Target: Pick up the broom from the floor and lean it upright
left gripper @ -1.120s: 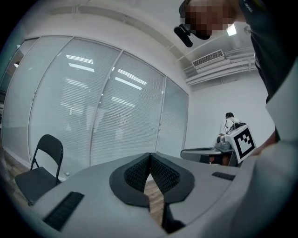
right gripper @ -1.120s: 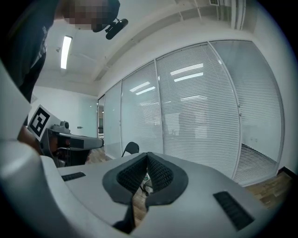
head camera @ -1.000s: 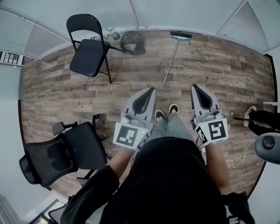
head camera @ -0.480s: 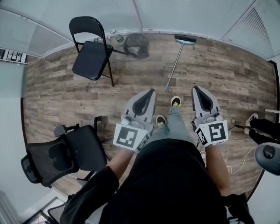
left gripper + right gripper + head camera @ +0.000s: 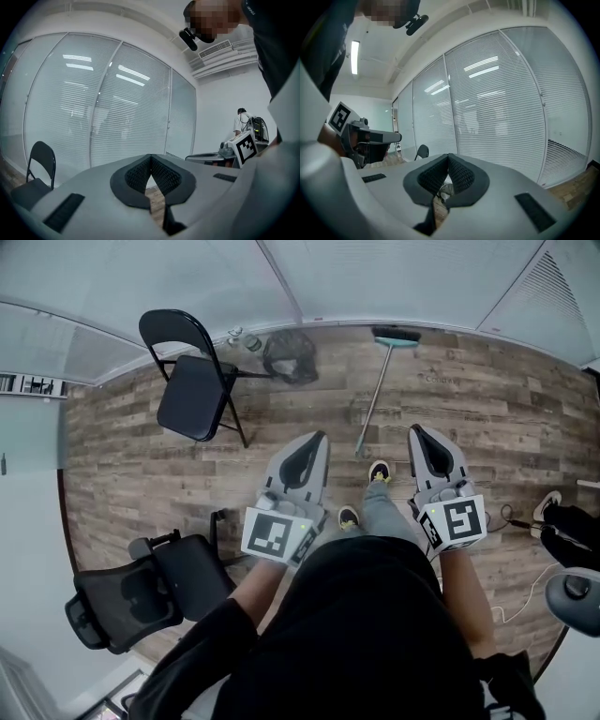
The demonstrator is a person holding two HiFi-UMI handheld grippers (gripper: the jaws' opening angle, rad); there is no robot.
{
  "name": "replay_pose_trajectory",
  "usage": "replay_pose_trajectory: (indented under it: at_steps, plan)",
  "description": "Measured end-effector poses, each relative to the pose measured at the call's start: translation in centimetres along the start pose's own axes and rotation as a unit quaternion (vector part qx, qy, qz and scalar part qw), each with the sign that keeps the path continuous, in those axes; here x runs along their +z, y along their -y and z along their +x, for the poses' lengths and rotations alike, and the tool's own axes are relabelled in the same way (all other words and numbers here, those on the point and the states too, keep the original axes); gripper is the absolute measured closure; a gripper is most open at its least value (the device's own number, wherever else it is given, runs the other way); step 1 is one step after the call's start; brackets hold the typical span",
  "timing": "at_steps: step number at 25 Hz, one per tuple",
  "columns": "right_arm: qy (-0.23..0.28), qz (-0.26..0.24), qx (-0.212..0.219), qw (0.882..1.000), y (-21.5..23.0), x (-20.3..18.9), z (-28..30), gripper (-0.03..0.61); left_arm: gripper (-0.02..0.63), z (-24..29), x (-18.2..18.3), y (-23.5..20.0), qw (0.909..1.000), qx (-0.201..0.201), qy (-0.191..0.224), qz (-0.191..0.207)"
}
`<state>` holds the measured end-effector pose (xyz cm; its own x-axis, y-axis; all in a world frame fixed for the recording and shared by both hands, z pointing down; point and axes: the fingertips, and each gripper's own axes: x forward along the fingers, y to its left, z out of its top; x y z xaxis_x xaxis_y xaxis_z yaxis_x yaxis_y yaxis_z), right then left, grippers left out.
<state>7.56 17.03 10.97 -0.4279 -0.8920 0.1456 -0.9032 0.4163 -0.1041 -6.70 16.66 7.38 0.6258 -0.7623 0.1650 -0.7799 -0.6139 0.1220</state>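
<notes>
Left gripper [image 5: 322, 439] is seen clenched with nothing between its jaws, and the right gripper [image 5: 418, 431] is likewise closed and empty. Both are held out level above the person's shoes [image 5: 378, 471]. Just ahead, the broom [image 5: 375, 395] is seen lying on the wood floor [image 5: 141, 446], its head by the glass wall, with a folding chair [image 5: 192, 381] to its left.

No legible text, number or brand found. The left gripper [image 5: 322, 435] and right gripper [image 5: 415, 428] each carry only a square coded marker [image 5: 272, 532].
</notes>
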Motion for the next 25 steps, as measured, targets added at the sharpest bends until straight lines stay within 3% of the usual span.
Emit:
replay_pose_trajectory:
  at_steps: [7, 13, 20, 25]
  plan:
    - [-0.007, 0.001, 0.016, 1.000, 5.1, -0.5, 5.1, 0.565, 0.594, 6.9, -1.0, -2.5, 0.9995, 0.009, -0.030, 0.002]
    - [-0.035, -0.009, 0.054, 0.998, 7.5, -2.1, 9.4, 0.565, 0.594, 10.3, -2.7, -4.8, 0.9980, 0.031, -0.054, -0.010]
    - [-0.095, -0.061, 0.122, 0.986, 6.4, -6.3, 14.6, 0.565, 0.594, 11.5, -5.1, -9.0, 0.9955, 0.065, -0.065, -0.025]
    - [-0.142, -0.098, 0.148, 0.974, 5.7, -11.5, 18.5, 0.565, 0.594, 12.5, -9.5, -12.8, 0.9927, 0.070, -0.085, -0.047]
